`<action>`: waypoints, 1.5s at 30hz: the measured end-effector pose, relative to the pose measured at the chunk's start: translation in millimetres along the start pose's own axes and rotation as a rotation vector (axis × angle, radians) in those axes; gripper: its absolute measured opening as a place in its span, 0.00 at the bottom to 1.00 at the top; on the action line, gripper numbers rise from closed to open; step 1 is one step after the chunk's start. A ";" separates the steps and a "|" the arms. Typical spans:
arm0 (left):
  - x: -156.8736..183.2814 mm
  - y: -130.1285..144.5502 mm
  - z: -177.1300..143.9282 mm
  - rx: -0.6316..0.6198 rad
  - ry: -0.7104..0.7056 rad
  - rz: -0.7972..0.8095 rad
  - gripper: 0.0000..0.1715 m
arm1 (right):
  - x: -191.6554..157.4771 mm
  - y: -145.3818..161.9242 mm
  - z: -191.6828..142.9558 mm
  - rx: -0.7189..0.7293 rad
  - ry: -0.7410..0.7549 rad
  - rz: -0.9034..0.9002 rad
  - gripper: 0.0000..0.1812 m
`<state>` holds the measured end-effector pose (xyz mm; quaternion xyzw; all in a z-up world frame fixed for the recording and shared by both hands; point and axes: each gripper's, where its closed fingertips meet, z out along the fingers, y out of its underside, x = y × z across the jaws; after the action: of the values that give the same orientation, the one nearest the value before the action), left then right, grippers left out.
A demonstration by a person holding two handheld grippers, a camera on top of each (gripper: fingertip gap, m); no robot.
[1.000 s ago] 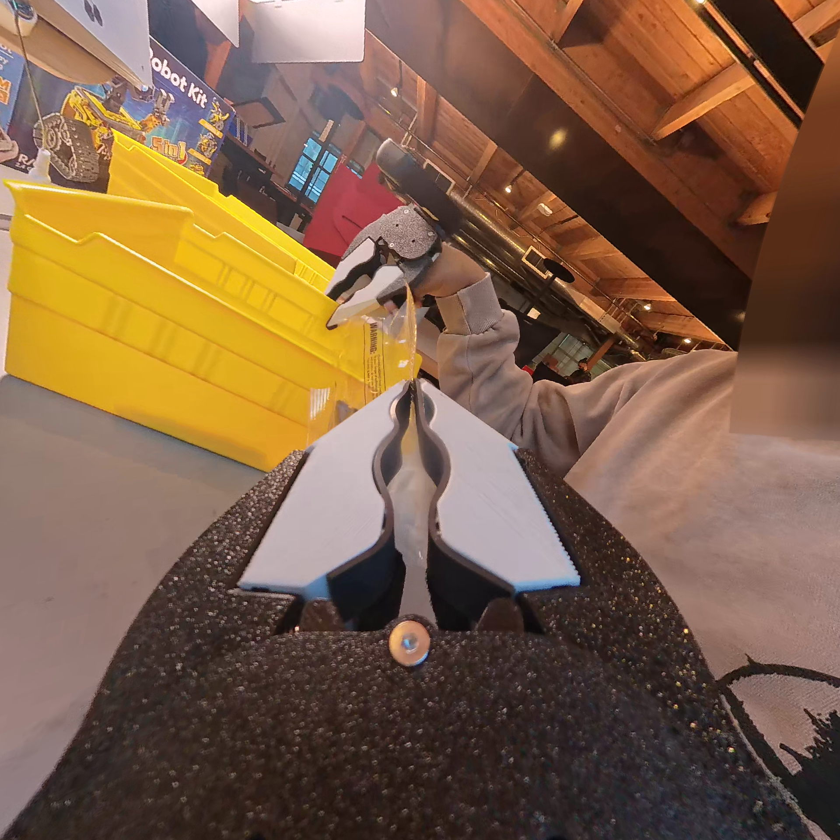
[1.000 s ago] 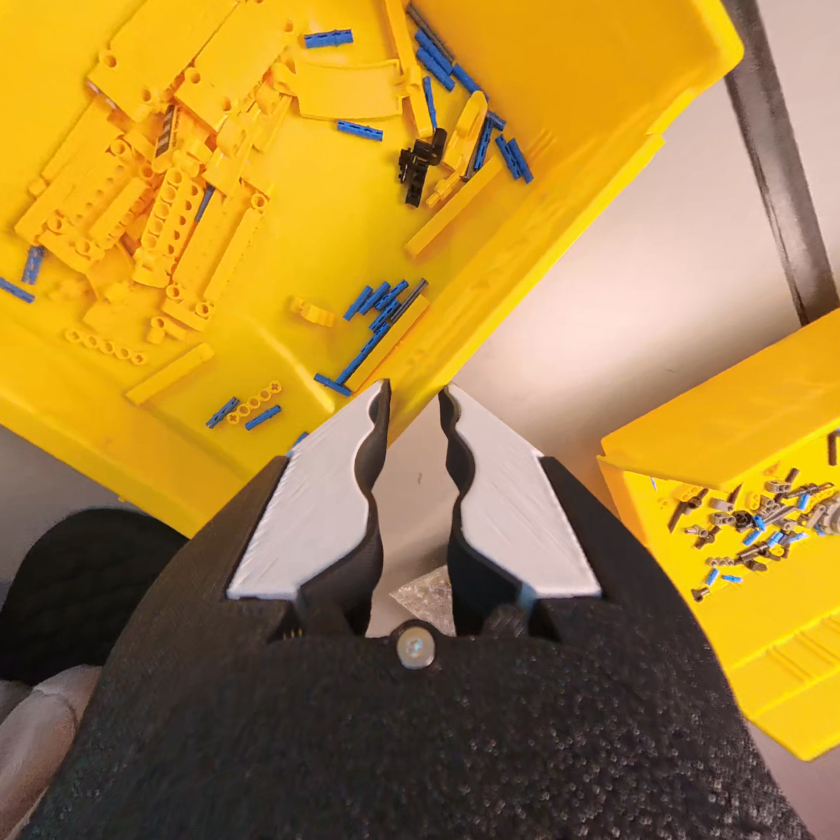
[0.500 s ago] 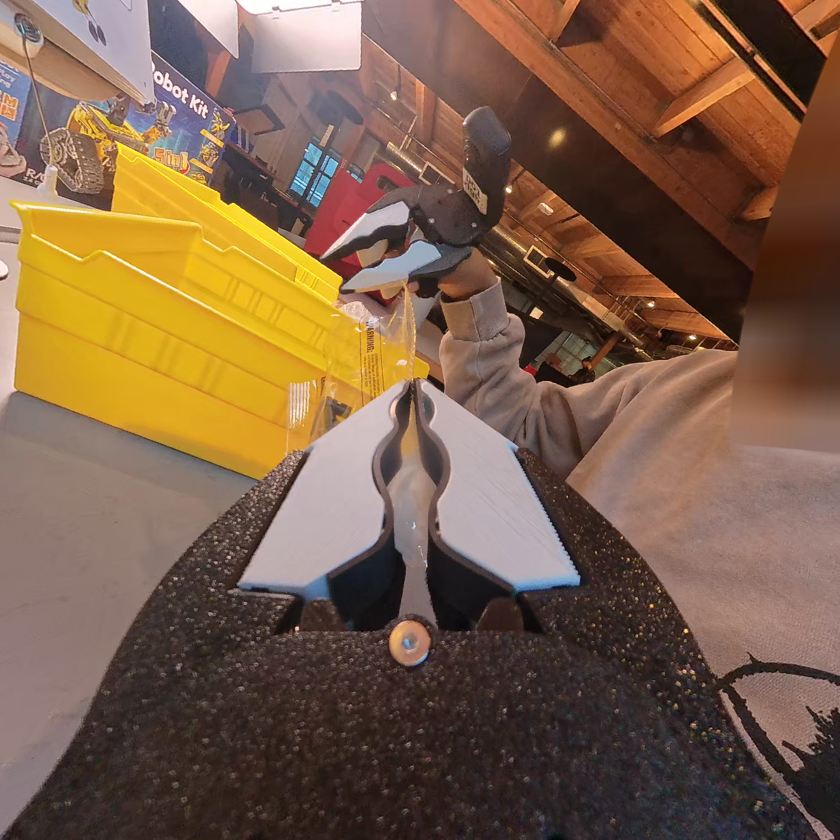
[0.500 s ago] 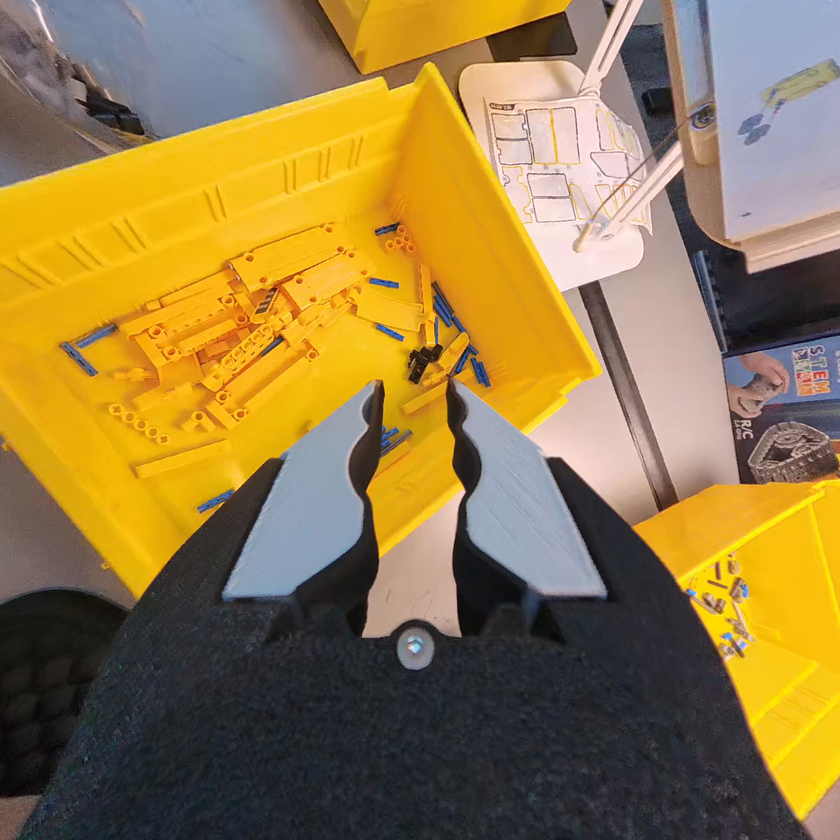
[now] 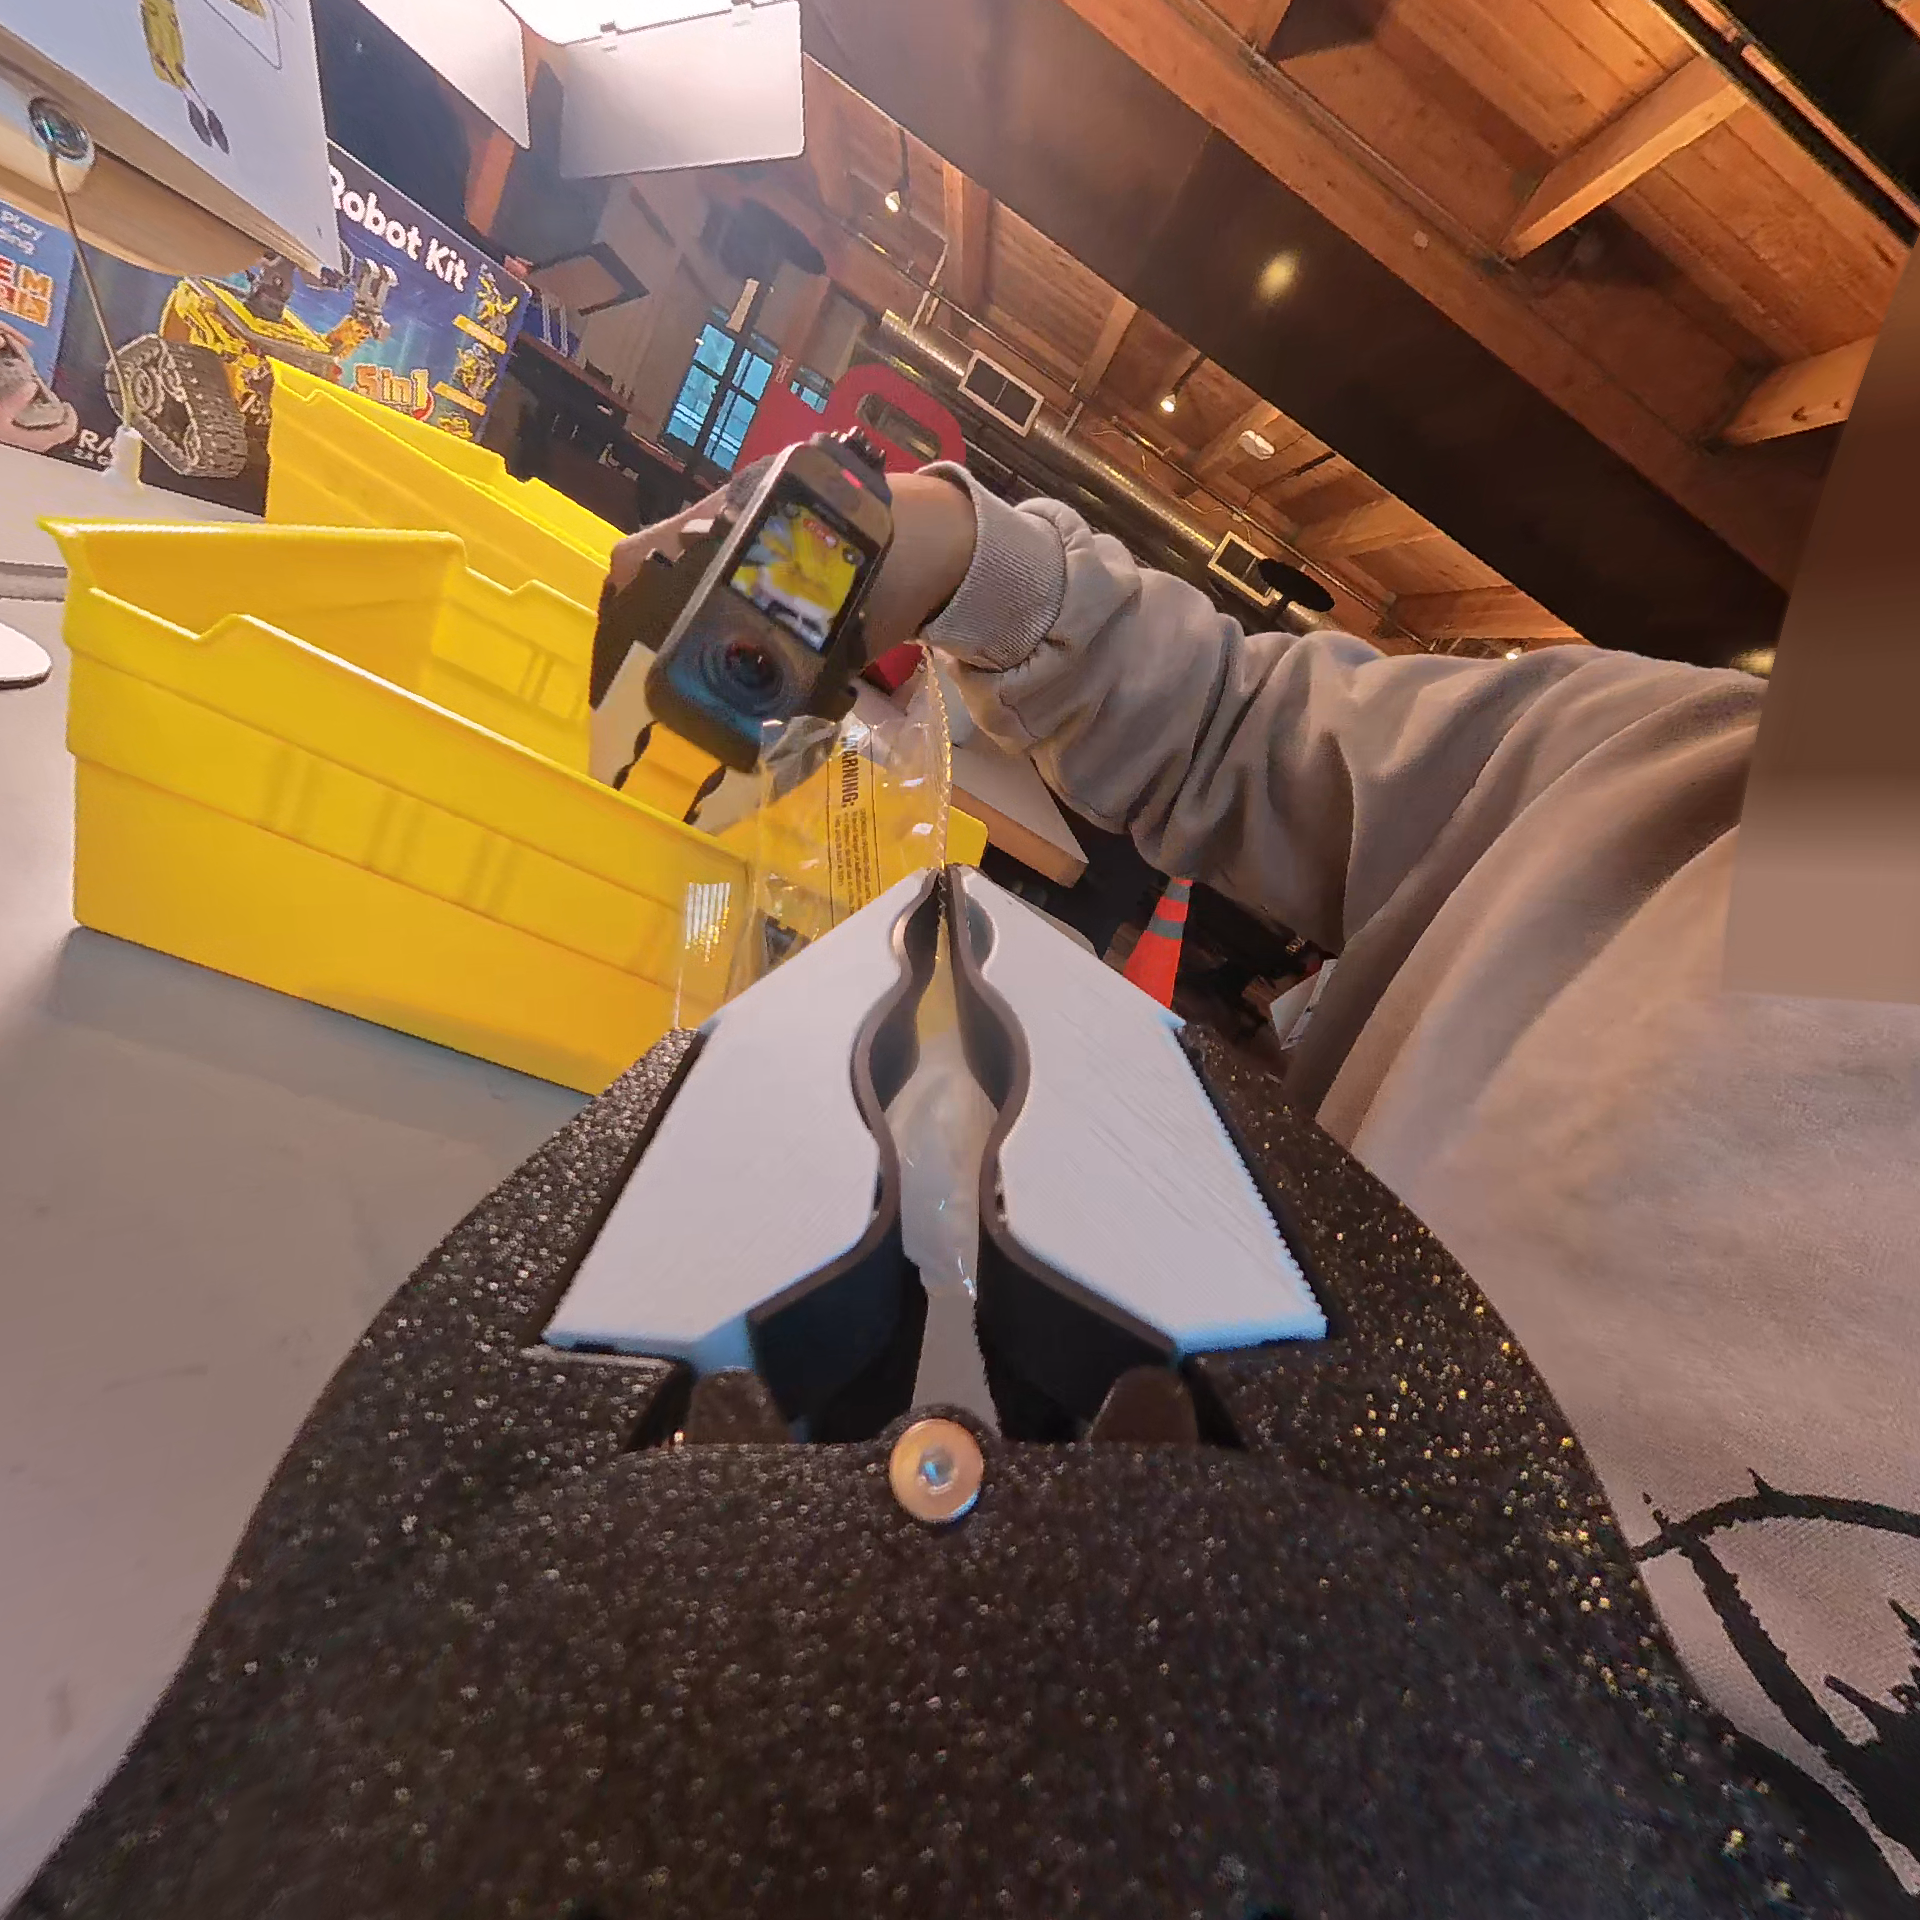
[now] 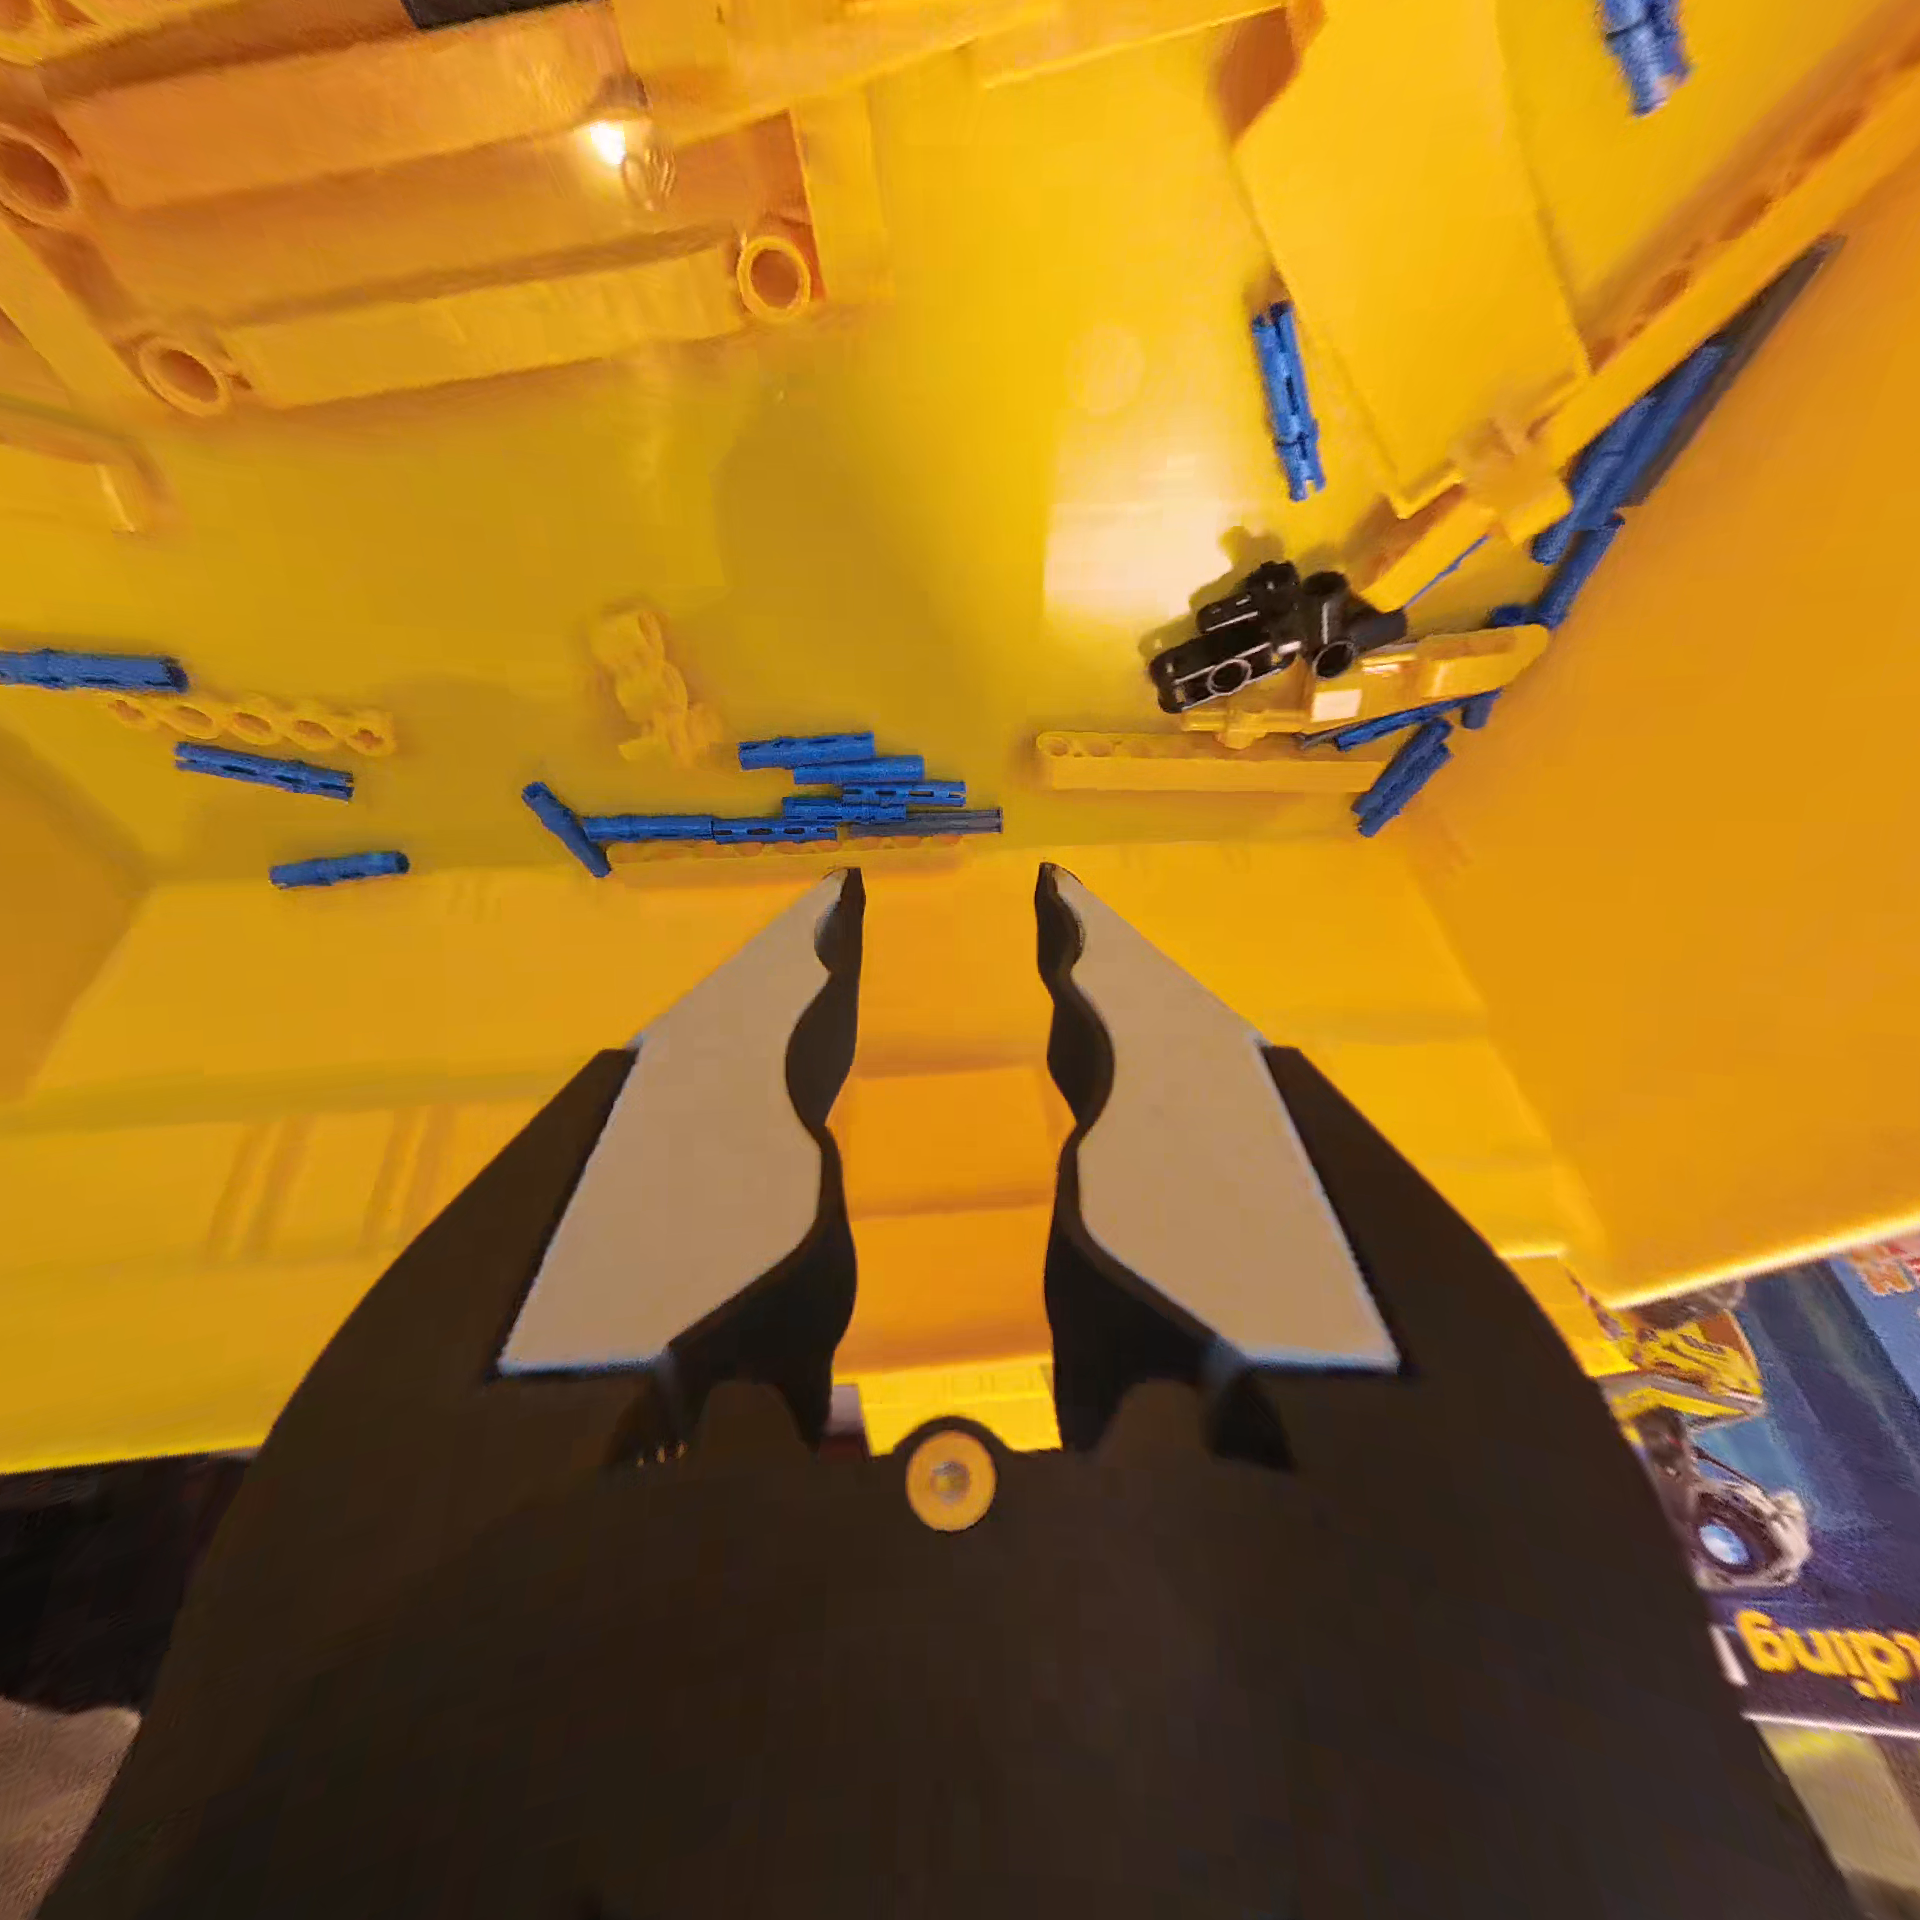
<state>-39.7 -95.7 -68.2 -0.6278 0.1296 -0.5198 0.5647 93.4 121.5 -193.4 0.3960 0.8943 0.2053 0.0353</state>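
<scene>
My left gripper point(image 5: 943, 883) is shut on a clear plastic bag point(image 5: 852, 821), which stands up from its tips in front of a yellow bin point(image 5: 343, 831). The right gripper, camera on top point(image 5: 769, 613), dips into that bin in the left wrist view, held by a hand in a grey sleeve. In the right wrist view my right gripper point(image 6: 948, 883) is open and empty, low inside the yellow bin point(image 6: 1039, 1039). Its tips are just short of a cluster of blue pins point(image 6: 831, 790). A black connector point(image 6: 1262, 634) lies to the right, with yellow beams point(image 6: 436, 239) beyond.
A second yellow bin point(image 5: 416, 468) stands behind the first on the grey table point(image 5: 208, 1195). A printed toy box point(image 5: 343, 332) stands at the back left, and another printed box point(image 6: 1766, 1507) shows at the lower right of the right wrist view. Tip to tip, the grippers are about 30 cm apart. The black connector point(image 6: 1262, 634) is closer to my right gripper, around 5 cm from its tips; the left tips are 25 cm off.
The right gripper has dropped from above the bin down into it, close to the parts on its floor. The left gripper still holds the bag and has barely moved.
</scene>
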 end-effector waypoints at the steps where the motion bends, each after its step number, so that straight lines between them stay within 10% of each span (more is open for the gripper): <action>1: 0.3 -0.3 -0.5 0.001 0.000 0.001 0.00 | 0.9 0.5 4.1 -0.035 -0.002 -0.025 0.18; 8: 3.9 0.6 -1.2 -0.013 0.015 0.013 0.00 | -8.9 -1.5 10.1 -0.086 -0.103 -0.066 0.15; 14: 5.4 -2.1 -5.2 -0.016 0.024 0.027 0.00 | -20.1 -21.1 -5.0 0.144 -0.217 0.012 0.10; 45: 6.5 4.3 -3.5 -0.058 0.028 0.050 0.00 | -15.8 -9.2 0.8 0.081 0.040 -0.152 0.10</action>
<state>-37.9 -104.0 -69.2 -0.6333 0.1680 -0.5102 0.5572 98.1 104.8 -199.3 0.3240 0.9299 0.1735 0.0168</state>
